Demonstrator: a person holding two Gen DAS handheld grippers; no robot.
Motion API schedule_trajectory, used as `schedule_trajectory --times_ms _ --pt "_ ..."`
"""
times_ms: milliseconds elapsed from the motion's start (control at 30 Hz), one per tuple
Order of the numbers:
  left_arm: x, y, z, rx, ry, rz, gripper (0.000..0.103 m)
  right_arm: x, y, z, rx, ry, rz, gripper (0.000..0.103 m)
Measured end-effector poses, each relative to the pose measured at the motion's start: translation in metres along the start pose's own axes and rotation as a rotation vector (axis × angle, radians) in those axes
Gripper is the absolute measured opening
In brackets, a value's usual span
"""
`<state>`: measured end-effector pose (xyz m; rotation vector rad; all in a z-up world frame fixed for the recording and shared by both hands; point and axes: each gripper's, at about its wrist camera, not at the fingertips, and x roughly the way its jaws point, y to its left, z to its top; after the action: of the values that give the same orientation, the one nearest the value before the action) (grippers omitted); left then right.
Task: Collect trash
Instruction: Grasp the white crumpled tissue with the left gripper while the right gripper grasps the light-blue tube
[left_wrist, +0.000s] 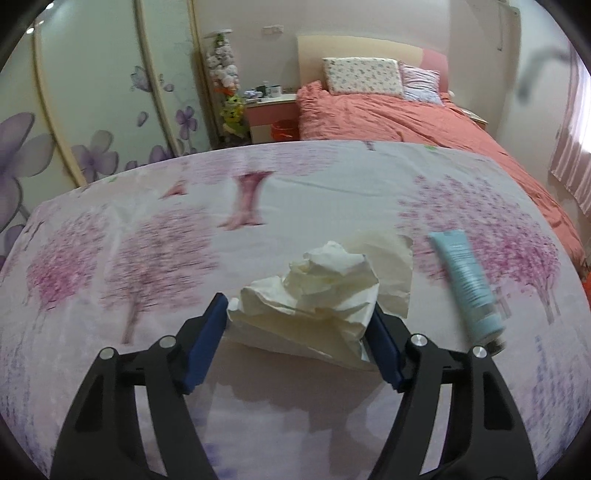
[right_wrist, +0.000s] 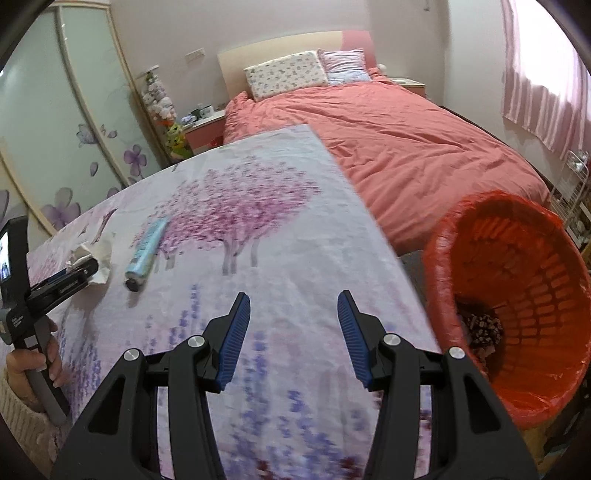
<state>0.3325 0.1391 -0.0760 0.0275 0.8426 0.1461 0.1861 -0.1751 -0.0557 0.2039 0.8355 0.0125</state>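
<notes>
Tissue (left_wrist: 317, 291) lies crumpled on the bench (left_wrist: 147, 229), between the left tool's (left_wrist: 299, 314) blue pads.
Both pads sit at the wad's sides; whether they press it, I cannot tell. Just right of it lies a blue tube (left_wrist: 467, 284). The right tool (right_wrist: 293, 321) hangs half open and empty over the bench, beside a red bin (right_wrist: 517, 310).

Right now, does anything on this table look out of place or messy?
Yes. A crumpled white paper wad lies on the floral tablecloth, sitting between the left gripper fingers. Beside it, apart from the paper, a light blue tube lies on its side. The red-lined bin stands off the table's edge.
</notes>
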Motion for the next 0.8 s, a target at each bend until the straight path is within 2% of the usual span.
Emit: schedule_trajectory --times_ms 200,367,567,800 --pt "-0.017 0.052 -0.019 -0.008 -0.012 0.060 0.070 0.020 0.045 0.003 -0.066 0.021 0.043 0.050" --pt "-0.029 0.084 -0.031 -0.033 -0.018 0.072 0.070 0.035 0.082 0.006 -0.108 0.029 0.082 0.050" --pt "-0.031 0.104 -0.036 -0.065 -0.013 0.063 0.070 0.052 0.126 0.010 -0.177 0.005 0.089 0.050" --pt "-0.032 0.113 -0.038 -0.086 -0.017 0.044 0.070 0.075 0.150 0.017 -0.197 0.000 0.054 0.049"
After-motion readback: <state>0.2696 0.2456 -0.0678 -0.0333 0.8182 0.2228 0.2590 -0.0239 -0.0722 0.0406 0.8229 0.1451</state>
